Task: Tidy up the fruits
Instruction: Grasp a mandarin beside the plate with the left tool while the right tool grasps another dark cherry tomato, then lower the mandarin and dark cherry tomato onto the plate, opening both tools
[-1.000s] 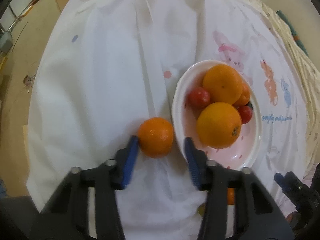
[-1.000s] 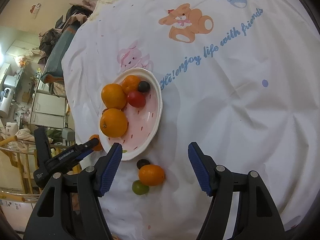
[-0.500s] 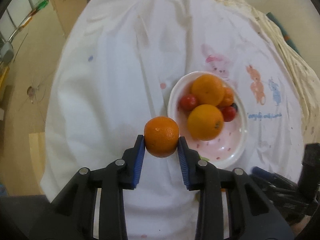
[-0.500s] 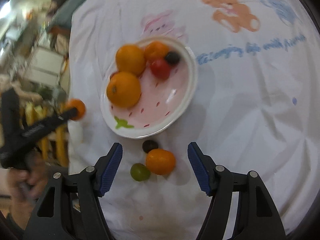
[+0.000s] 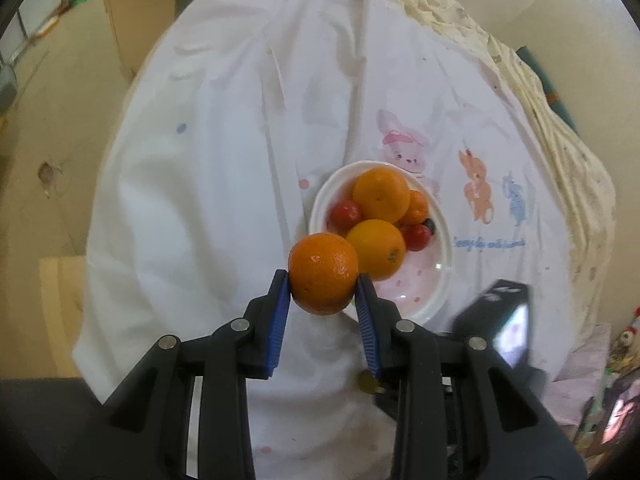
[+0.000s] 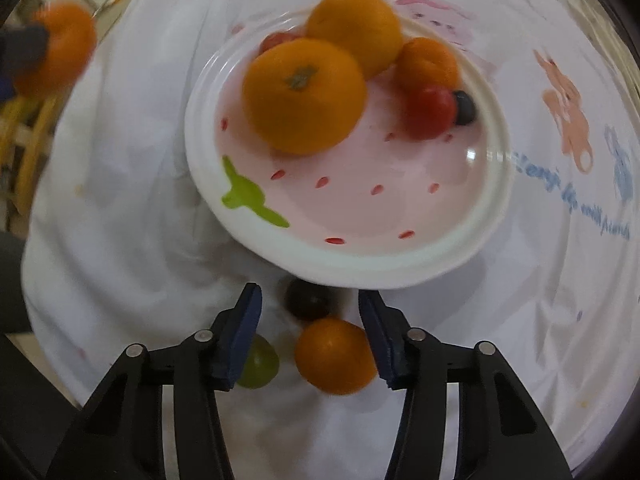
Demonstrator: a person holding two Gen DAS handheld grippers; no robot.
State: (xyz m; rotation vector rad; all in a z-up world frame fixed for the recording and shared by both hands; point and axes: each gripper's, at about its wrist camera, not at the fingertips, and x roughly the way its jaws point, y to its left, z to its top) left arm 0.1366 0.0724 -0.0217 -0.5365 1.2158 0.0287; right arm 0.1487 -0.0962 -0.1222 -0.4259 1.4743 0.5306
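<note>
Left gripper (image 5: 323, 285) clamps a mandarin (image 5: 323, 279) between its blue pads, held above the white cartoon-print cloth (image 5: 208, 168) just beside the near rim of the strawberry-pattern plate (image 6: 400, 256). Right gripper (image 6: 310, 312) has its jaws spread apart, straddling a small orange (image 6: 335, 355) and a dark grape (image 6: 308, 299); a green grape (image 6: 259, 366) lies beside its left finger. Plate holds two oranges, cherry tomatoes and a blueberry (image 6: 464, 107).

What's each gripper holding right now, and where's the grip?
Left gripper holds an orange, pinched across its lower sides by the blue fingers. Right gripper is open, holding nothing.
</note>
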